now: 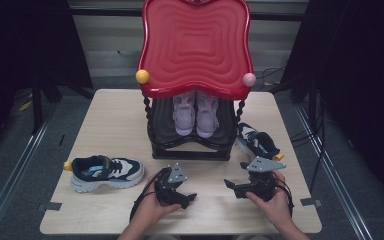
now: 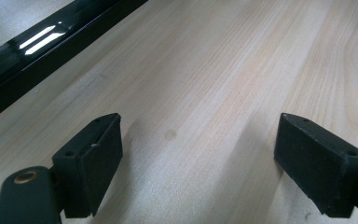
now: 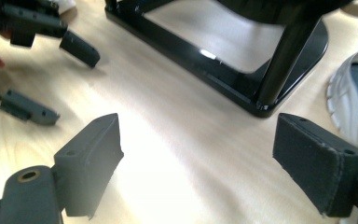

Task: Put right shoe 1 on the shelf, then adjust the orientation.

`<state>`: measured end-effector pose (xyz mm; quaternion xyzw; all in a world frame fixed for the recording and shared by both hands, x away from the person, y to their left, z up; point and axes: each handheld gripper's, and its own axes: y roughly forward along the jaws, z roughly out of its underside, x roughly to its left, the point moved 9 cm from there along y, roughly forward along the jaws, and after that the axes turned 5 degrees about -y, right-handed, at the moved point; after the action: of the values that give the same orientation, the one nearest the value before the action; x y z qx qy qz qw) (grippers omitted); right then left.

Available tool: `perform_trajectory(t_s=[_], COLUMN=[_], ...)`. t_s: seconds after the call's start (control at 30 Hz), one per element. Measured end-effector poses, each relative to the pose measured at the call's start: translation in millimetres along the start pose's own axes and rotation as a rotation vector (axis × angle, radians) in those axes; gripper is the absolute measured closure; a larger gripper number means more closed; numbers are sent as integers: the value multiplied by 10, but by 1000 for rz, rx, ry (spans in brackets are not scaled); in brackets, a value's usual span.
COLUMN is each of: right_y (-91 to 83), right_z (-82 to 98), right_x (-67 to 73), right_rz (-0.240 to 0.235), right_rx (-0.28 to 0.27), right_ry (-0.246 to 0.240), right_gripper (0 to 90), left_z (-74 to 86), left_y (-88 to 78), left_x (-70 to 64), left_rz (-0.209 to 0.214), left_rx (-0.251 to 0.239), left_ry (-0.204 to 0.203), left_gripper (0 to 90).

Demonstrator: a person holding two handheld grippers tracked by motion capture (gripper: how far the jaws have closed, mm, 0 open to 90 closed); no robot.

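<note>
A black shoe rack (image 1: 190, 147) with a wavy red top (image 1: 195, 47) stands at the table's middle. A pair of pale lilac shoes (image 1: 196, 114) sits on its lower shelf. One navy and white sneaker (image 1: 107, 172) lies on the table at the left. A second navy sneaker (image 1: 257, 142) lies beside the rack's right foot and appears at the edge of the right gripper view (image 3: 354, 98). My left gripper (image 1: 189, 197) (image 2: 198, 163) is open just above bare wood. My right gripper (image 1: 231, 186) (image 3: 198, 163) is open too, facing the left gripper (image 3: 65, 79), with nothing between its jaws.
The rack's glossy black base (image 2: 37, 51) (image 3: 200, 51) runs just beyond both grippers, with a post (image 3: 284, 56) at its corner. The light wooden table (image 1: 115, 115) ends at dark floor on every side. Cables (image 1: 272, 75) lie behind the table.
</note>
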<state>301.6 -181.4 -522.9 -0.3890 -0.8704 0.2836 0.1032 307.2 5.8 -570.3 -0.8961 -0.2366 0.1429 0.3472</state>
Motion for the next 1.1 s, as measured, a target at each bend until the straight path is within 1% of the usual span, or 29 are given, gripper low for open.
perform_trajectory(t_s=[0.23,0.4,0.5,0.67,0.73,0.87,0.97,1.1], right_y=[21,18,25,60,74,76,79,78], right_z=[253,356,414,522,541,544,549,550], right_x=[29,19,20,48,47,49,43,43], right_rz=[-18,-17,-21,-38,-40,-50,-72,-71], right_rx=[60,76,90,132,141,145,147,149], right_ry=[-20,-1,0,-28,-37,-41,-53,-53], right_gripper=[140,140,140,140,140,136,127,126], left_z=[-1,-1,-1,0,-1,0,0,0], left_y=[1,1,1,0,1,0,0,1], left_x=[0,-1,-1,-1,-2,-1,-2,-2], left_rz=[0,-1,-1,-1,-1,-1,-1,-1], left_rx=[-1,-4,-5,-4,-5,-4,-4,-5], left_ry=[0,-2,-2,-3,-3,-3,-3,-3], left_gripper=[149,149,149,149,149,149,149,148])
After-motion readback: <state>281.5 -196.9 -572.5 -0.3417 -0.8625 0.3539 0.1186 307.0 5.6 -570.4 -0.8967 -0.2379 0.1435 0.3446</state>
